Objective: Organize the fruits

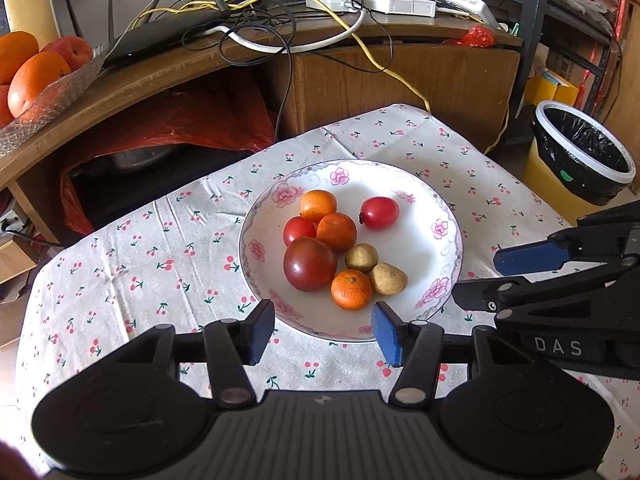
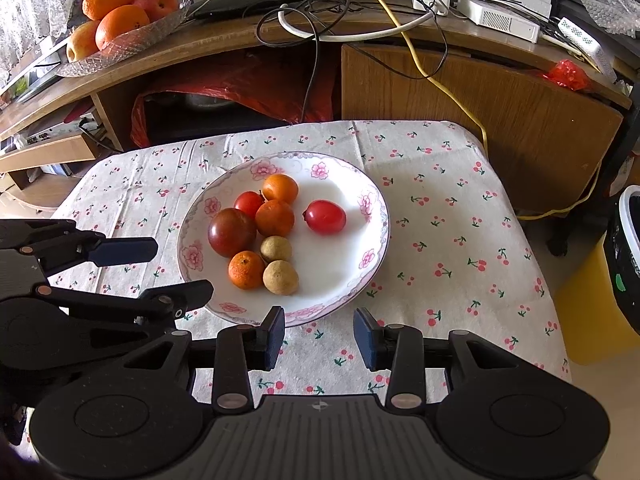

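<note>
A white floral plate (image 1: 420, 248) (image 2: 344, 256) sits mid-table holding a dark red tomato (image 1: 310, 264) (image 2: 232, 232), two small red tomatoes (image 1: 380, 212) (image 2: 325, 217), three small oranges (image 1: 352, 289) (image 2: 247, 269) and two brown longans (image 1: 388, 278) (image 2: 281, 277). My left gripper (image 1: 322, 330) is open over the plate's near rim, nothing between its fingers. My right gripper (image 2: 320, 334) is open just short of the plate, empty. Each gripper shows in the other's view, the right gripper (image 1: 496, 276) beside the plate's right and the left gripper (image 2: 168, 272) at its left.
The cherry-print tablecloth (image 1: 120, 264) (image 2: 460, 240) covers a small table. Behind stands a wooden desk (image 1: 400, 72) with cables and a glass bowl of oranges and apples (image 2: 120, 20). A lined bin (image 1: 584, 152) stands to the right on the floor.
</note>
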Demonstrator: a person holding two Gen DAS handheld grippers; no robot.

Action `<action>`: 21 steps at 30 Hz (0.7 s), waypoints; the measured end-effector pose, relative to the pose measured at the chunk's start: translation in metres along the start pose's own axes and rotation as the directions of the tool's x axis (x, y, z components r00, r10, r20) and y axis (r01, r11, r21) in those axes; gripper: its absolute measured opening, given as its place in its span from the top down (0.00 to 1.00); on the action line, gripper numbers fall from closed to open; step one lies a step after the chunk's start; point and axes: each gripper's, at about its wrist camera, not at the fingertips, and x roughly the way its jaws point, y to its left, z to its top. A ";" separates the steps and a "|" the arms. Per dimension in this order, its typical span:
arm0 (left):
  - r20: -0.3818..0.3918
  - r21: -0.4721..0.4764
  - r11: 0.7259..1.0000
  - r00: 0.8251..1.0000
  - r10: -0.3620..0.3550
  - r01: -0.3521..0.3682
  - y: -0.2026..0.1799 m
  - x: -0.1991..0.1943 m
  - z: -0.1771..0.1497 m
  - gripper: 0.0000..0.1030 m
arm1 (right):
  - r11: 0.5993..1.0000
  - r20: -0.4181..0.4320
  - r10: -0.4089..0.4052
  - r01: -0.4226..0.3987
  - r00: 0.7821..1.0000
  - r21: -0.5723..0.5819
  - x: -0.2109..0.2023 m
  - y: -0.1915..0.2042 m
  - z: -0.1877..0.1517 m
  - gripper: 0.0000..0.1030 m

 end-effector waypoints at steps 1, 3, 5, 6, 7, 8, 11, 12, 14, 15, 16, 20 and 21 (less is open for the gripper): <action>0.002 -0.002 1.000 1.000 0.004 -0.004 0.000 -0.001 -0.001 0.38 | 1.000 -0.001 0.000 0.000 1.000 0.002 0.000 0.000 -0.001 0.68; 0.005 -0.007 1.000 1.000 0.011 -0.011 0.000 -0.002 -0.002 0.35 | 1.000 -0.003 0.000 0.000 1.000 0.005 -0.001 0.001 -0.003 0.68; 0.008 -0.012 1.000 1.000 0.017 -0.017 0.001 -0.003 -0.004 0.34 | 1.000 -0.005 -0.001 0.001 1.000 0.008 -0.002 0.001 -0.005 0.67; 0.008 -0.013 1.000 1.000 0.020 -0.020 0.000 -0.004 -0.005 0.33 | 1.000 -0.006 -0.002 0.002 1.000 0.010 -0.002 0.001 -0.006 0.67; 0.009 -0.013 1.000 1.000 0.024 -0.024 0.000 -0.004 -0.005 0.32 | 1.000 -0.006 -0.002 0.002 1.000 0.012 -0.003 0.001 -0.007 0.67; 0.009 -0.012 1.000 1.000 0.027 -0.027 0.000 -0.005 -0.006 0.32 | 1.000 -0.006 -0.002 0.002 1.000 0.014 -0.003 0.001 -0.008 0.67; 0.014 -0.018 0.999 0.999 0.035 -0.035 -0.001 -0.007 -0.009 0.29 | 1.000 -0.003 -0.005 0.006 1.000 0.021 -0.005 0.002 -0.011 0.67; 0.015 -0.020 0.999 0.999 0.035 -0.035 0.000 -0.008 -0.010 0.29 | 1.000 -0.001 -0.007 0.007 1.000 0.022 -0.006 0.003 -0.012 0.67; 0.015 -0.031 0.999 0.999 0.033 -0.032 0.001 -0.010 -0.012 0.27 | 1.000 0.007 -0.011 0.011 1.000 0.023 -0.009 0.004 -0.015 0.67; 0.017 -0.037 0.999 0.999 0.031 -0.031 0.001 -0.011 -0.013 0.26 | 1.000 0.010 -0.013 0.012 1.000 0.024 -0.010 0.005 -0.016 0.67; 0.018 -0.044 0.999 0.999 0.031 -0.030 0.002 -0.012 -0.014 0.26 | 1.000 0.013 -0.014 0.014 1.000 0.024 -0.012 0.006 -0.017 0.67; 0.022 -0.058 0.998 0.999 0.037 -0.035 0.002 -0.016 -0.018 0.22 | 1.000 0.027 -0.027 0.026 0.999 0.015 -0.016 0.009 -0.020 0.67; 0.024 -0.059 0.997 0.999 0.042 -0.040 0.002 -0.016 -0.019 0.21 | 1.000 0.029 -0.029 0.028 0.999 0.013 -0.018 0.009 -0.021 0.67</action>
